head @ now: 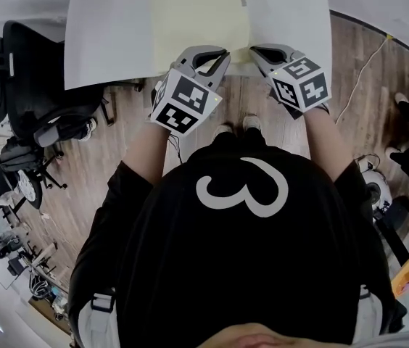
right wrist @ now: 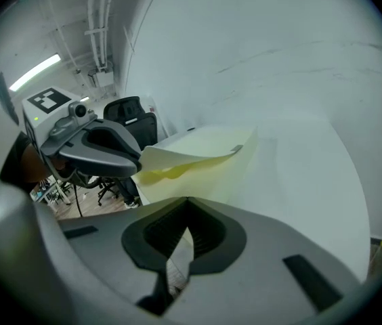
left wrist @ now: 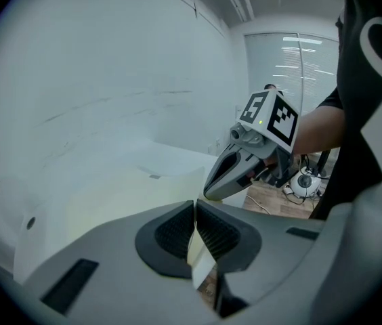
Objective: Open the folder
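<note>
Risk of tearing or creasing ranks first. The left gripper [head: 216,59] is closed tight on a thin sheet at the near edge of the folder [head: 201,20], and the right gripper [head: 259,54] is likewise pinched narrow on a thin leaf just to its right. In the right gripper view the top cover [right wrist: 198,147] is already curled up at the near left corner, where the left gripper [right wrist: 135,158] holds it, with yellow showing underneath. Which leaf the right gripper [right wrist: 187,207] holds cannot be confirmed; it is judged to be the lower one. If both have the same leaf, parting them would strain the paper rather than open it.

Second risk: the whole folder slides or lifts off the table [head: 291,6] if the lower leaf is not held down while the cover swings.

Third risk: the grip sits at the very margin of the sheet, as the left gripper view shows [left wrist: 196,207], so the cover could slip out partway.

Edges and room: the folder lies at the table's near edge, between the two grippers. The far side shows bare white surface, enough for the cover to fold away. Office chairs [head: 38,100] stand well to the left and a cable [head: 364,71] to the right, both off the table.
</note>
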Motion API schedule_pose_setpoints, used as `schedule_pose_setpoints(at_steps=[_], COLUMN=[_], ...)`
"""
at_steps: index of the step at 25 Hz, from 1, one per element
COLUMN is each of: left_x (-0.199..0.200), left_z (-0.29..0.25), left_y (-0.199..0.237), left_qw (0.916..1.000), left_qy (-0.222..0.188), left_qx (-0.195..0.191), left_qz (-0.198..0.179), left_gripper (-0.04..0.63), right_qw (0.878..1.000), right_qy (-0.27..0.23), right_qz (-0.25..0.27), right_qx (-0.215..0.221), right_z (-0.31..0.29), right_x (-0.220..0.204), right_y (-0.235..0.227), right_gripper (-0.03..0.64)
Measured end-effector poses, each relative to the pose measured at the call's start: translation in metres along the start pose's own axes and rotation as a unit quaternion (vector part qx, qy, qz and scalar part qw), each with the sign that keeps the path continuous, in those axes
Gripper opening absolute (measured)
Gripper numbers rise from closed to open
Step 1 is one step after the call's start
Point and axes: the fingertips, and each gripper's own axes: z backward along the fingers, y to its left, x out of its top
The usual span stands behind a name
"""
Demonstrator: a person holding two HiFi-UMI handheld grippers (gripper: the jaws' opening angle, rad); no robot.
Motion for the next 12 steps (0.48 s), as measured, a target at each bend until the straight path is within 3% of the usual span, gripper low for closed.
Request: schedule_pose_setpoints(at_steps=[3, 12], left_x=[0.0002, -0.0018], left_z=[0.0033, 0.0056], left_y=[0.0008, 0.0095], left_qw=[1.0, 0.9995], left_qy=[0.0, -0.005], left_qx=[-0.008, -0.028], left_qz=[0.002, 0.013], left_gripper=[0.025, 0.025], right_qw=[1.0, 0.999], right_qy=[0.002, 0.016], right_qz=[-0.023, -0.024], right_qx=[-0.004, -0.036], right_z=[0.0003, -0.0072], right_x=[0.0004, 0.0006], right_y=[0.0016, 0.0028], right_gripper=[0.025, 0.023])
